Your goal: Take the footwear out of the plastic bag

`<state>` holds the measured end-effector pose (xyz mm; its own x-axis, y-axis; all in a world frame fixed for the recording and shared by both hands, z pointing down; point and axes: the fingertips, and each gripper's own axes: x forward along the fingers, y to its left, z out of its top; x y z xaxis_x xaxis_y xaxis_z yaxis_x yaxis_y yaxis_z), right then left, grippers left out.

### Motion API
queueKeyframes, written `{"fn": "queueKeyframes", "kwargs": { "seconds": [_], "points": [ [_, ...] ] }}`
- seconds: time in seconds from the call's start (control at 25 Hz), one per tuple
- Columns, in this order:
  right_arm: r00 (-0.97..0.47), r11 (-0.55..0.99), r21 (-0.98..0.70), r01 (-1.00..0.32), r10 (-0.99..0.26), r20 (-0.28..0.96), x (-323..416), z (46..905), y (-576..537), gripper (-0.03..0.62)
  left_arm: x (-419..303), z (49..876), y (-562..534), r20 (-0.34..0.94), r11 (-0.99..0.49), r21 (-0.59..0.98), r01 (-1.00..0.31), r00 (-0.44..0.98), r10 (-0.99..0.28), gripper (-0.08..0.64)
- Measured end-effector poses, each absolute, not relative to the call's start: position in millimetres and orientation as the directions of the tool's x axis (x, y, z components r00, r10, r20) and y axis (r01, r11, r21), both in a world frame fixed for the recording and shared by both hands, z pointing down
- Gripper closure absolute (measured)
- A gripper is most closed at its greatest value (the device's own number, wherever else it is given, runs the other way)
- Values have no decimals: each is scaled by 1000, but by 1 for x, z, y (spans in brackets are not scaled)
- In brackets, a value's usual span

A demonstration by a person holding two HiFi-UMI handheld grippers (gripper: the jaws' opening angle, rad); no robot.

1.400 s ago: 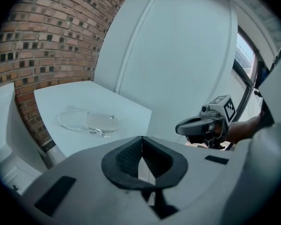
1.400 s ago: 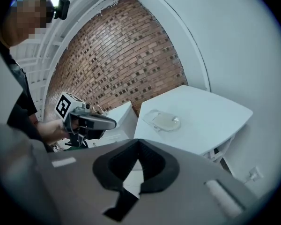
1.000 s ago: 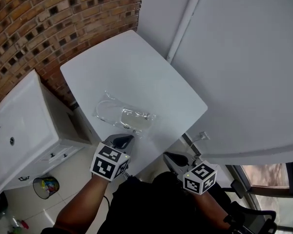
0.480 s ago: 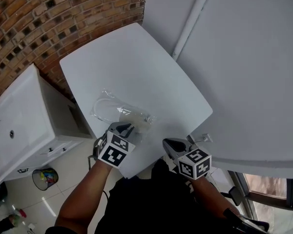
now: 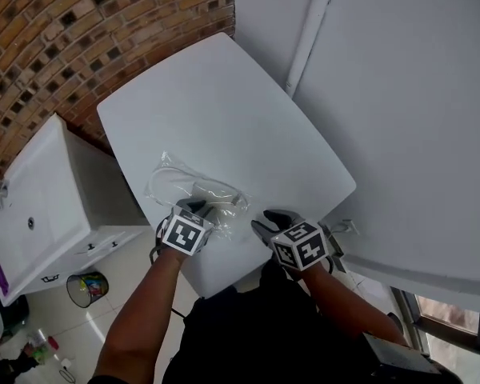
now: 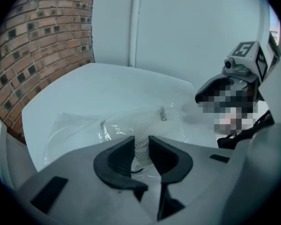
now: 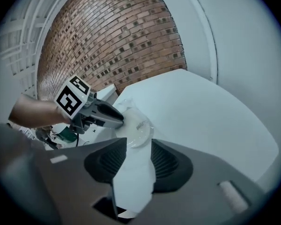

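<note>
The left forearm (image 5: 140, 318) and right forearm (image 5: 344, 306) reach forward side by side, the left gripper (image 5: 198, 208) and right gripper (image 5: 266, 219) both tilted downward, their jaws having just been opening (the right pair stands wider) and pressing on nothing.

plastic bag (image 5: 176, 184): clear, flat, near table (image 5: 224, 110) edge | footwear (image 5: 216, 192): pale, inside
</note>
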<state>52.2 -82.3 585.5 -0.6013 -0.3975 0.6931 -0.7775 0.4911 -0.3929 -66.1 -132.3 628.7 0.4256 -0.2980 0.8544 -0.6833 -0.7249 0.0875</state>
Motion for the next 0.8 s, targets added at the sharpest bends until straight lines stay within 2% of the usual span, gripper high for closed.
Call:
{"fn": "queueKeyframes", "kwargs": {
  "seconds": [0.28, 0.44, 0.52, 0.64, 0.8],
  "points": [
    [-567, 476, -364, -801, -408, 715, 57, 608, -104, 434, -59, 637, -124, 872, -701, 57, -710, 377, -311, 466],
    [-549, 473, -355, -806, -372, 749, 57, 625, -105, 439, -60, 637, -124, 874, -689, 46, -723, 363, -322, 468],
    [-537, 477, -342, -810, -368, 759, 58, 631, -104, 463, -60, 638, -124, 877, -689, 45, -723, 359, -320, 468],
    [-522, 506, -302, -808, -377, 765, 59, 634, -104, 554, -61, 637, -125, 876, -682, 52, -729, 361, -319, 468],
    [-530, 521, -302, -799, -370, 763, 60, 639, -101, 583, -62, 636, -126, 870, -669, 40, -742, 355, -341, 468]
  ]
}}
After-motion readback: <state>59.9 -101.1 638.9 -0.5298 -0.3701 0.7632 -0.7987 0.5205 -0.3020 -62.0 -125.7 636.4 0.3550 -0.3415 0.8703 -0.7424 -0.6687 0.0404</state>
